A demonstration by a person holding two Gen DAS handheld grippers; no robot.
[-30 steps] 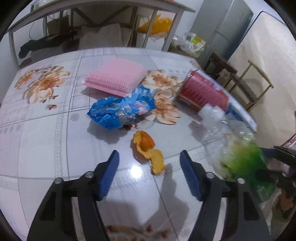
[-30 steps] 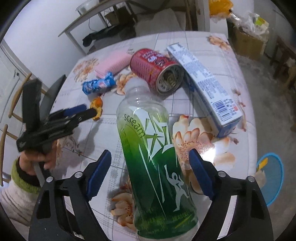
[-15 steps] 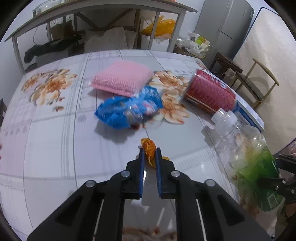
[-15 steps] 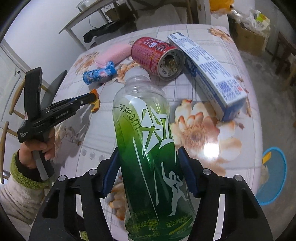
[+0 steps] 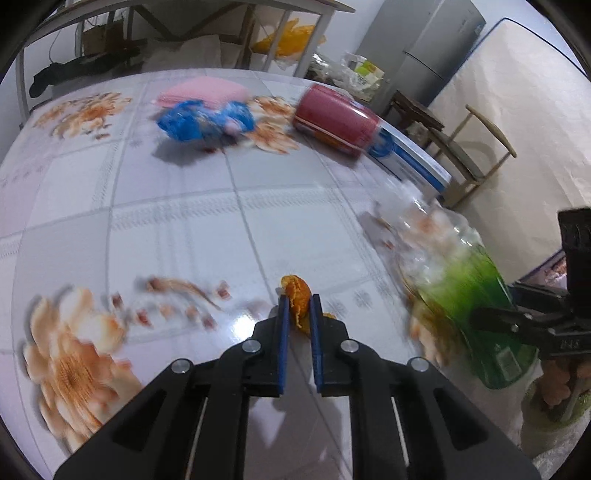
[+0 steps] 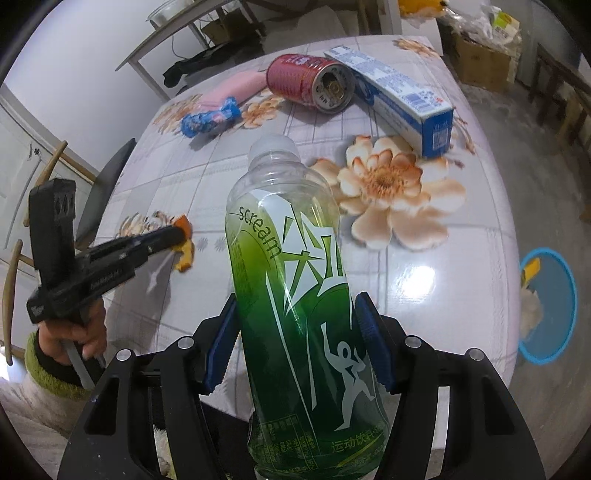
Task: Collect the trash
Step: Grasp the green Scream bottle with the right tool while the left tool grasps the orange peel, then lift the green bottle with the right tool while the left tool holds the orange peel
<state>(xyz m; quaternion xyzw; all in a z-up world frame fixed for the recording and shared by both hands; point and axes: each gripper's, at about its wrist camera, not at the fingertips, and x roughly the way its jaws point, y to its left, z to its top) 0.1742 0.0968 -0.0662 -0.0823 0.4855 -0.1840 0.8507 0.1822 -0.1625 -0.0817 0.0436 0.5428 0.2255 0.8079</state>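
Observation:
My left gripper is shut on a piece of orange peel and holds it just above the flowered table; it also shows in the right wrist view with the peel hanging from its tips. My right gripper is shut on an empty green plastic bottle, lifted above the table's near edge; the bottle shows blurred in the left wrist view. A blue wrapper, a red can and a blue-white box lie on the table.
A pink sponge lies behind the wrapper. A blue bin with trash in it stands on the floor right of the table. Chairs stand at the table's sides. A second table is behind.
My left gripper shut on the orange peel, lifted it and drew back. My right gripper closed on the green bottle and raised it off the table.

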